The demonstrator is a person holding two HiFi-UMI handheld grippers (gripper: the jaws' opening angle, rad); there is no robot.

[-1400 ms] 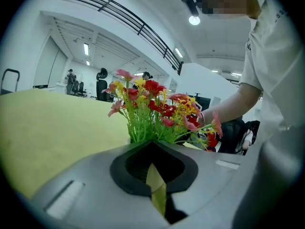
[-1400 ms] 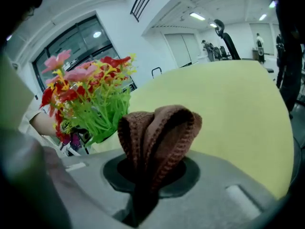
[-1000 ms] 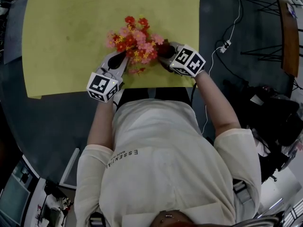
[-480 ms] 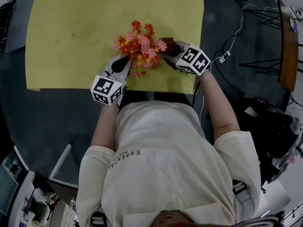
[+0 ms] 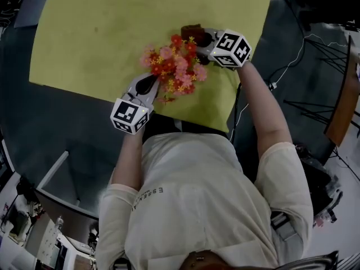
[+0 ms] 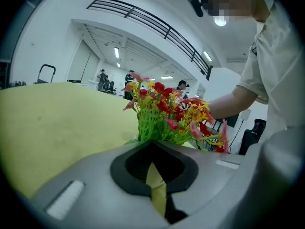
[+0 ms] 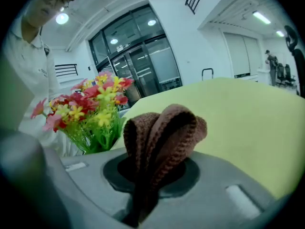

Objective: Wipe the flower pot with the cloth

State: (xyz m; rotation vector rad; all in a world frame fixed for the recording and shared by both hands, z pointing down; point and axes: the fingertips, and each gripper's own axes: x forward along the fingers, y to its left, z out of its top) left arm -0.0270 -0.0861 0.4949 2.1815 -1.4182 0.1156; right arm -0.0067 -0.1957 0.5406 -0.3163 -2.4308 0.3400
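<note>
Between the jaws of the right gripper (image 7: 151,178) a brown knitted cloth (image 7: 164,130) is pinched by one fold, and loose loops bulge out above the pads. The left gripper (image 6: 154,170) is clenched tight with nothing caught in it, only a sliver of tabletop showing through the seam.

Just beyond both sits the bunch of red, pink and yellow flowers (image 5: 177,66). The flower pot itself is hidden under the blooms in every view, so it lies somewhere between the two grippers.

The likely trouble is that nothing steadies the pot. A sideways wipe could push it along the table or tip it, and it stands near the table's front edge. The slack loops could also snag the stiff green stems and drag the whole bunch over. Reaching the pot's wall also means working in under the foliage without a clear sight of it.

Underneath is a flat yellow-green table (image 5: 101,32), bare apart from the flowers. Around it lies a dark floor (image 5: 67,128) with trailing cables (image 5: 281,72). Farther off are white walls, glass doors (image 7: 138,56), a black railing (image 6: 147,20) and ceiling lights.
</note>
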